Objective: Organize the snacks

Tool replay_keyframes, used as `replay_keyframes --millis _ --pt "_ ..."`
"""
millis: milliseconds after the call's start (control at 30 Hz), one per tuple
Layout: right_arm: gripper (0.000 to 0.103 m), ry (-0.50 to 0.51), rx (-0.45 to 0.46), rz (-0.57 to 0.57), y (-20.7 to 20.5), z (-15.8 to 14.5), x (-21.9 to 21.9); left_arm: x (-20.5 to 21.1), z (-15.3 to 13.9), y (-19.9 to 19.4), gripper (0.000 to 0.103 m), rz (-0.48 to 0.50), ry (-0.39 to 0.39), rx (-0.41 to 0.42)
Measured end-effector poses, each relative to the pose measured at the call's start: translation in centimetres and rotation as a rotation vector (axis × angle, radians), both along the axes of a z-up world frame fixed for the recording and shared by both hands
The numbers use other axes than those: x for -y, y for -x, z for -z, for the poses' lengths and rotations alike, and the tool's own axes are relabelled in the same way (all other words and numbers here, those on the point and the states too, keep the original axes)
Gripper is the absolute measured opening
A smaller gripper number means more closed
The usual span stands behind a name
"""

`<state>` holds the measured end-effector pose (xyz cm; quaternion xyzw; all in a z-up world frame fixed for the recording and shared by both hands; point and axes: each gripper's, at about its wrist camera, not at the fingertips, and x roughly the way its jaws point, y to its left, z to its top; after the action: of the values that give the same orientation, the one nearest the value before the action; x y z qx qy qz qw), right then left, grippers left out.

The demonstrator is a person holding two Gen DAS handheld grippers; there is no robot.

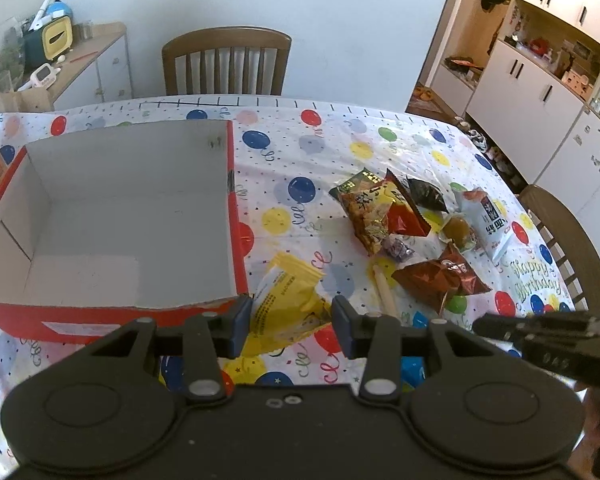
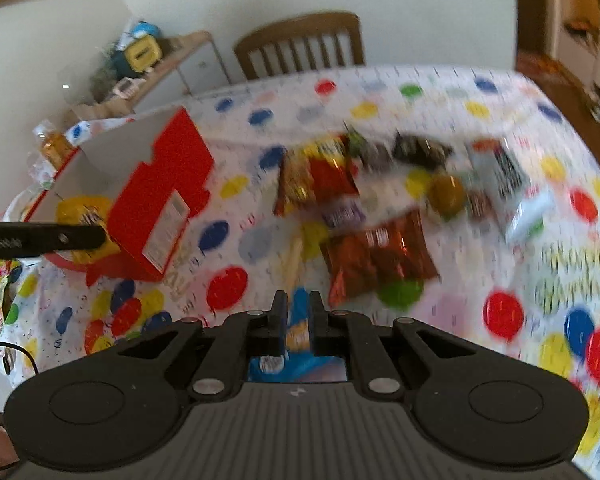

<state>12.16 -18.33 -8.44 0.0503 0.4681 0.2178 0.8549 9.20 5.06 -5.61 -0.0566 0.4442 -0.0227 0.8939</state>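
My left gripper [image 1: 291, 322] is shut on a crumpled yellow packet [image 1: 288, 296], which fills the gap between the blue pads just off the front right corner of the red box [image 1: 236, 200]. The box's white inside holds nothing. To the right lies a pile of snacks: a brown foil bag [image 1: 444, 276], a white packet [image 1: 488, 220], an orange-red bag [image 1: 376, 208] and a pale stick [image 1: 386, 288]. My right gripper [image 2: 298, 300] is shut on a blue packet [image 2: 298, 332] above the near table edge. Its view is blurred, and the brown foil bag [image 2: 380, 256] lies just beyond it.
A balloon-print cloth [image 1: 300, 152] covers the table. One wooden chair [image 1: 226, 60] stands at the far side and another [image 1: 560, 240] at the right. A cluttered sideboard [image 1: 96, 60] is at the back left. More packets lie at the table's left edge [image 2: 0, 292].
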Motion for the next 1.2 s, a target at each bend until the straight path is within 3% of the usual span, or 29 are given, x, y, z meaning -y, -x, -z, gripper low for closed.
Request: replay_keyframes --millis 67,133,167,200,267,667,900,1100,1200 --pt "0.01 0.02 -0.052 0.045 0.2 0.9 -0.1 0.0 0.0 -0.1 0.041 0.013 -0.002 -0.001" --pt "0.021 0.054 -0.09 0.074 0.3 1.6 -0.5 0.0 0.1 -0.2 0.041 0.024 -0.005 -0.002" --pt "0.038 0.05 -0.096 0.093 0.5 1.8 -0.5 -0.1 0.1 -0.3 0.041 0.029 -0.005 -0.003" --pt "0.063 0.045 -0.1 0.106 0.7 2.0 -0.5 -0.1 0.1 -0.4 0.041 0.034 -0.002 -0.003" --pt "0.074 0.036 -0.104 0.142 0.9 2.1 -0.4 -0.2 0.1 -0.5 0.041 0.045 -0.003 -0.001" --pt "0.073 -0.003 -0.268 0.417 -1.6 4.6 -1.6 -0.9 0.6 -1.3 0.041 0.091 -0.001 -0.006" --pt "0.073 0.02 -0.297 0.46 -2.0 5.5 -3.2 -1.3 0.7 -1.3 0.041 0.102 0.005 -0.011" --pt "0.046 0.036 -0.298 0.447 -2.0 5.6 -4.0 -1.5 0.9 -1.4 0.041 0.102 0.011 -0.01" --pt "0.04 0.05 -0.285 0.428 -1.9 5.4 -4.3 -1.5 0.9 -1.4 0.041 0.102 0.016 -0.007"
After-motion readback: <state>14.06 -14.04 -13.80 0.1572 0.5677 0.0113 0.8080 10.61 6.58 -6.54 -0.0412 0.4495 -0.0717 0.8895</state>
